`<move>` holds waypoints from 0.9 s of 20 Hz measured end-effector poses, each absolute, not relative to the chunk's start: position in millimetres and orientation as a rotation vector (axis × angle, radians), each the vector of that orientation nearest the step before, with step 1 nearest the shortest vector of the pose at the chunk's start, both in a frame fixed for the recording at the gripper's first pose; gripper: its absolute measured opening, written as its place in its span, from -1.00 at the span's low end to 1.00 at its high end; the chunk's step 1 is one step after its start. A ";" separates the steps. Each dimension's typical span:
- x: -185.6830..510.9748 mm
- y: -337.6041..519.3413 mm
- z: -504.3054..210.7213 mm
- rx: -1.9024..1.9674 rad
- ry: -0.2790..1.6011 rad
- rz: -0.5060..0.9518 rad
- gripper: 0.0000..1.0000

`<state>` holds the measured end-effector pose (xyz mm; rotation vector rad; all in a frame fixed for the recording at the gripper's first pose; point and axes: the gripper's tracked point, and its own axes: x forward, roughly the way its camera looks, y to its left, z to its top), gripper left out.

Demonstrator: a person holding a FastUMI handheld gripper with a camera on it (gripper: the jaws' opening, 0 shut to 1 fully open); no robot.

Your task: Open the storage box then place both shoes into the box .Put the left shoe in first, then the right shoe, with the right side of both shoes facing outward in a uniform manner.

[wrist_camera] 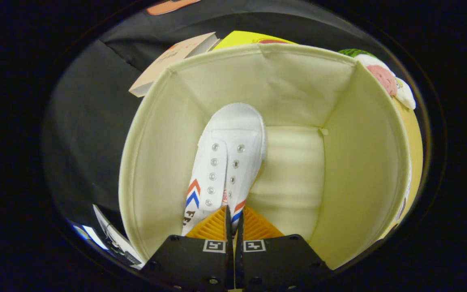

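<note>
At the far left of the frame lies dark cloth over the tabletop [83, 134], and in the lower left corner something pale and flat with dark printing pokes in, too cut off to name. In the upper left a tan card or thin booklet [168, 61] lies just outside the box's left back corner, touching or nearly touching its rim.

The storage box [144, 162] takes up the centre: a cream fabric box, already open, its inside seen from above. One white canvas shoe [227, 162] is inside it, toe pointing to the back wall, standing along the left half of the floor, with red and blue chevrons on its side near the heel. The gripper [232, 221] sits at the bottom centre with its fingers drawn almost together, seemingly pinching the shoe's heel collar between them; only a thin slit shows, so it looks closed on the shoe and not yet released.

Judging by this, the opening step is done and the first shoe is being set down. Still left: letting go, then the second shoe, for which the bare right half of the box floor has room. Which way the shoe's right side faces cannot be settled from here.

Right of the box, a yellow object [414, 150] hugs the outer wall, and above it sits a white and pink soft item [383, 77] with a green patch.
</note>
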<state>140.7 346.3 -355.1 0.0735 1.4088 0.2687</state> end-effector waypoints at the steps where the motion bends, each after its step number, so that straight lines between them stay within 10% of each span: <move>1: 140.4 346.1 -358.6 0.069 1.420 0.263 -0.98; 8: 138.0 351.2 -356.4 0.030 1.440 0.310 -0.78; 11: 134.2 351.0 -335.1 0.014 1.414 0.365 -0.34; 16: 118.2 327.0 -273.3 0.036 1.356 0.472 0.93; 18: 112.4 308.2 -247.2 0.044 1.322 0.504 0.90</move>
